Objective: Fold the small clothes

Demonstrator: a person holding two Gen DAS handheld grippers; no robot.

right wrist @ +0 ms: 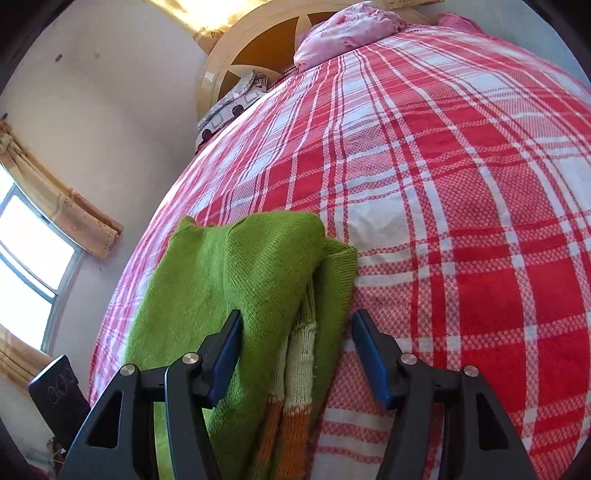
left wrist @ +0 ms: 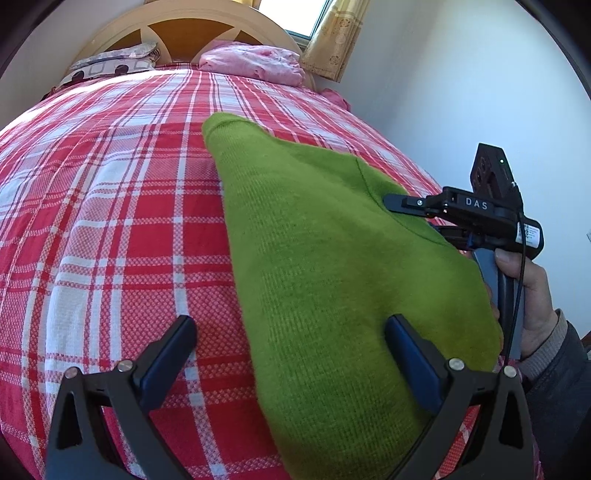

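Green knit is what we've got here: a small green sweater lying folded on the bed's red plaid cover, with the fold edge nearest the headboard. From the right wrist view we can see the same sweater doubled over, and cream and orange stripes peek out from between the layers at the near end (a sleeve or hem, we can't tell which).

Our left gripper has its jaws spread wide; one finger sits over the sweater, the other over bare plaid, pinching nothing. Our right gripper is released too, fingers apart with the sweater's edge between them but no pad pressing on it. In the left view it hovers at the sweater's far side.

Up by the headboard sit a pink pillow and a patterned pillow. A curtain hangs beside the headboard.
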